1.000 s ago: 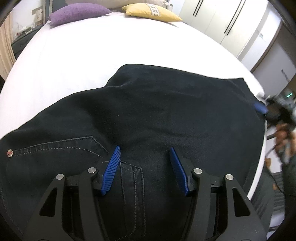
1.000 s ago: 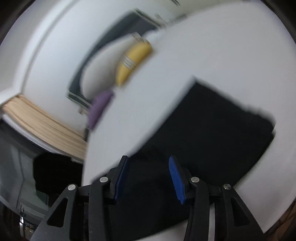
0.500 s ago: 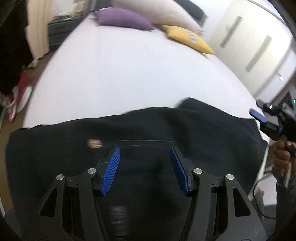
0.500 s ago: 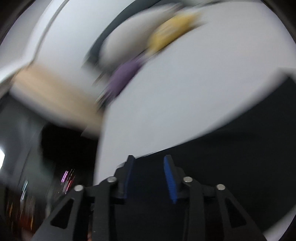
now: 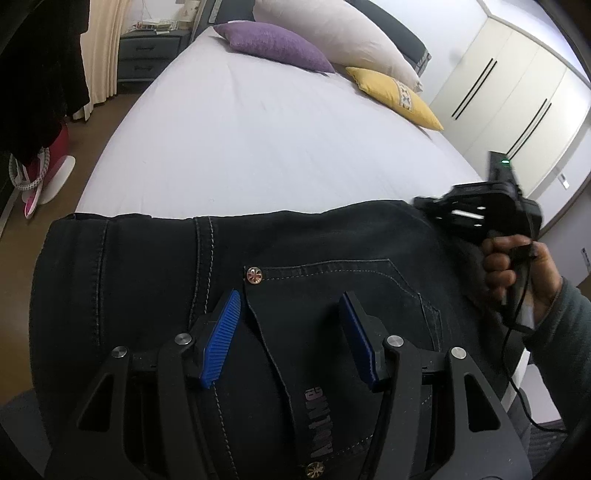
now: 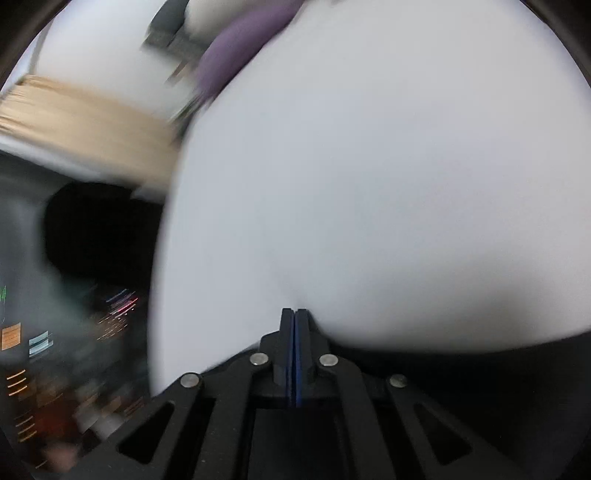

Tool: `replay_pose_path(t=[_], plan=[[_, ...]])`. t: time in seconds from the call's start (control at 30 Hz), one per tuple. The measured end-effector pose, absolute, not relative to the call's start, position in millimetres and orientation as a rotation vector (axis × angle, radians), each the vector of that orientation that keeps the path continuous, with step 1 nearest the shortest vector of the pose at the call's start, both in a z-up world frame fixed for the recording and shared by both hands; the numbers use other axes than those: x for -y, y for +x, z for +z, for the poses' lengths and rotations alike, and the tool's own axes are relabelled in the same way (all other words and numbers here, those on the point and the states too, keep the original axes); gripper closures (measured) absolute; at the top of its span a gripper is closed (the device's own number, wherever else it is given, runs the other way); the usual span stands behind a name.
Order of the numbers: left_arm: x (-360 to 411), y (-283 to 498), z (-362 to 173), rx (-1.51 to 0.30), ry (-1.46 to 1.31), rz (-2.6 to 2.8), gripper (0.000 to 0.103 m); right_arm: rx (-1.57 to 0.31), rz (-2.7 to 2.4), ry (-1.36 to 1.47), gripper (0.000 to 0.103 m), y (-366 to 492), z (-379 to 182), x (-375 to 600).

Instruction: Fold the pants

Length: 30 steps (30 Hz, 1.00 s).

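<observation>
Black denim pants (image 5: 147,266) lie folded on the white bed (image 5: 258,147), pocket rivet and leather label facing up. My left gripper (image 5: 290,306) is open, its blue pads hovering over the waist area with nothing between them. My right gripper (image 6: 295,317) is shut, its fingers pressed together over the white sheet; nothing shows between them. It also shows in the left wrist view (image 5: 480,214), held in a hand at the pants' right edge. A dark strip of the pants (image 6: 517,354) shows at the lower right of the blurred right wrist view.
A purple pillow (image 5: 273,44), a large cream pillow (image 5: 332,33) and a yellow pillow (image 5: 395,96) lie at the head of the bed. A nightstand (image 5: 147,55) and curtain (image 5: 99,55) stand at the left. White wardrobes (image 5: 517,92) stand at the right.
The right gripper has closed from open and swung over the sheet. The left gripper has shifted toward the waistband, staying open. The pants look more compactly folded.
</observation>
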<state>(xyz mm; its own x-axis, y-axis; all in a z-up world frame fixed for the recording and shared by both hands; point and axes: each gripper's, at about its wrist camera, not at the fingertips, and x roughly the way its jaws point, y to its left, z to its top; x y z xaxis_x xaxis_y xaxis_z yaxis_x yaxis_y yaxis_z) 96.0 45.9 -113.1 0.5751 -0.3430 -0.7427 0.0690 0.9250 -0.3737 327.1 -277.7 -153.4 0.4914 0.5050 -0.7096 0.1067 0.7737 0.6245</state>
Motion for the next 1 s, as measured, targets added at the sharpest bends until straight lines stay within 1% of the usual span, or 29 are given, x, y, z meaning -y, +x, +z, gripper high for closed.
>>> replay_pose_path(t=[0.07,0.1,0.13,0.17,0.2,0.27,0.3,0.33,0.37,0.43,0.6,0.73,0.77,0.8,0.83,0.87,0.93,1.0], plan=[[-46,94,-114,-0.924,-0.328,-0.245,0.049,-0.996,0.321,0.705,0.086,310,-136,276],[-46,94,-114,-0.923,-0.326,-0.244,0.049,-0.978,0.401,0.728,0.083,301,-129,268],[-44,95,-115,-0.922,-0.323,-0.241,0.049,-0.975,0.489,0.747,0.071,287,-124,256],[-42,93,-115,-0.922,-0.315,-0.238,0.049,-0.983,0.539,0.744,0.056,269,-124,247],[-41,90,-115,-0.922,-0.307,-0.236,0.049,-1.0,0.598,0.726,0.051,257,-127,237],[-40,89,-115,-0.924,-0.301,-0.236,0.049,-1.048,0.618,0.674,0.051,245,-144,232],[-39,89,-114,-0.925,-0.302,-0.237,0.049,-1.073,0.559,0.685,0.053,240,-163,245],[-39,89,-114,-0.925,-0.301,-0.237,0.049,-1.073,0.522,0.771,0.082,237,-178,267],[-39,89,-114,-0.926,-0.301,-0.237,0.049,-1.067,0.469,0.855,0.101,232,-188,293],[-40,90,-114,-0.927,-0.301,-0.237,0.049,-0.987,0.32,0.952,0.103,208,-194,353],[-38,96,-111,-0.94,-0.29,-0.229,0.049,-0.797,0.021,0.996,0.103,147,-183,493],[-32,99,-109,-0.955,-0.225,-0.21,0.048,-0.635,-0.291,1.046,0.103,92,-170,588],[-31,100,-109,-0.959,-0.206,-0.204,0.048,-0.579,-0.386,1.085,0.101,76,-163,608],[-30,100,-109,-0.962,-0.192,-0.2,0.048,-0.515,-0.429,1.131,0.094,63,-156,620],[-28,101,-109,-0.965,-0.176,-0.194,0.048,-0.469,-0.423,1.158,0.078,50,-157,619],[-27,102,-109,-0.967,-0.163,-0.188,0.048,-0.426,-0.366,1.166,0.064,46,-148,609],[-26,104,-109,-0.969,-0.151,-0.182,0.048,-0.425,-0.18,1.15,0.053,49,-134,568],[-25,105,-109,-0.972,-0.138,-0.177,0.048,-0.521,0.015,1.108,0.048,65,-135,530]])
